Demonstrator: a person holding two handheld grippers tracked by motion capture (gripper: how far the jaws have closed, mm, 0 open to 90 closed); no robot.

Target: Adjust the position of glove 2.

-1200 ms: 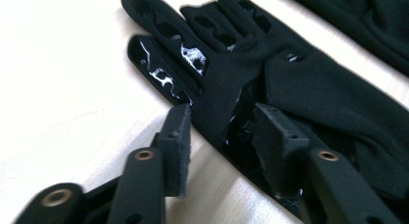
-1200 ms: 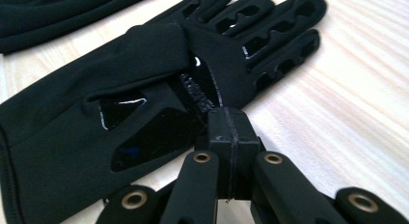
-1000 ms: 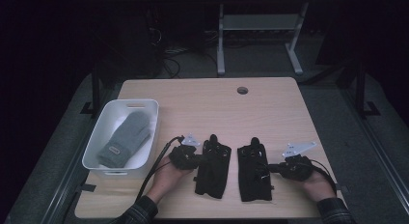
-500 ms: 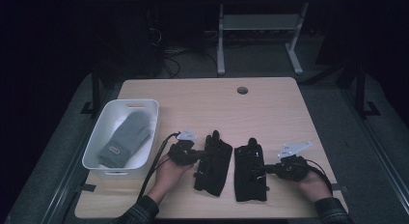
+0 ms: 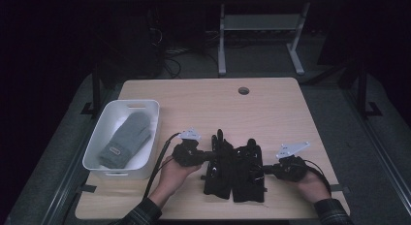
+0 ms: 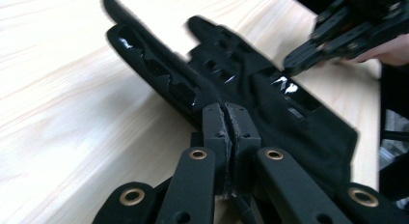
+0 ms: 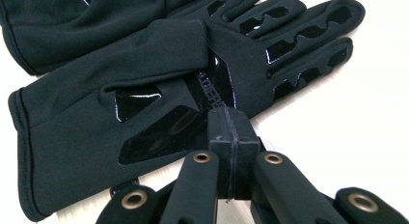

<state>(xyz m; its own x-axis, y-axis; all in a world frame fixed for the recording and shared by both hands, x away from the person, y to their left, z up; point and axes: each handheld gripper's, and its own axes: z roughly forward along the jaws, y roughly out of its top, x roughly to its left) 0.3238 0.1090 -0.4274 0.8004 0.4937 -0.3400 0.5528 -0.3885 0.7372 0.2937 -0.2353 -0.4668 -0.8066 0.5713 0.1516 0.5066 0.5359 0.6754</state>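
Two black gloves lie side by side, touching, palms up with shiny grip patches, toward the six o'clock edge of the light wooden table [image 5: 203, 96], their fingers pointing to twelve o'clock. The left glove [image 5: 219, 168] sits at the left gripper's three o'clock; the right glove [image 5: 249, 174] sits at the right gripper's nine o'clock. The left gripper [image 5: 209, 156], held in the person's left hand [image 5: 170, 172], reaches in from nine o'clock, and in the left gripper view its jaws are pressed together, pad against pad, with the edge of the left glove [image 6: 159, 74] pinched at their tips. The right gripper [image 5: 264, 170], held in the right hand [image 5: 310, 185], comes in from three o'clock; in the right gripper view its jaws are likewise pressed tight together, their tips nipping the side edge of the right glove [image 7: 115, 113] near the base of the thumb, whose flap folds over the palm. In the left gripper view the right gripper [image 6: 289, 67] shows at one o'clock, its tip down on the far glove. Well apart, at nine o'clock on the table, a white plastic bin [image 5: 150, 137] holds a grey mitten [image 5: 127, 138] lying flat
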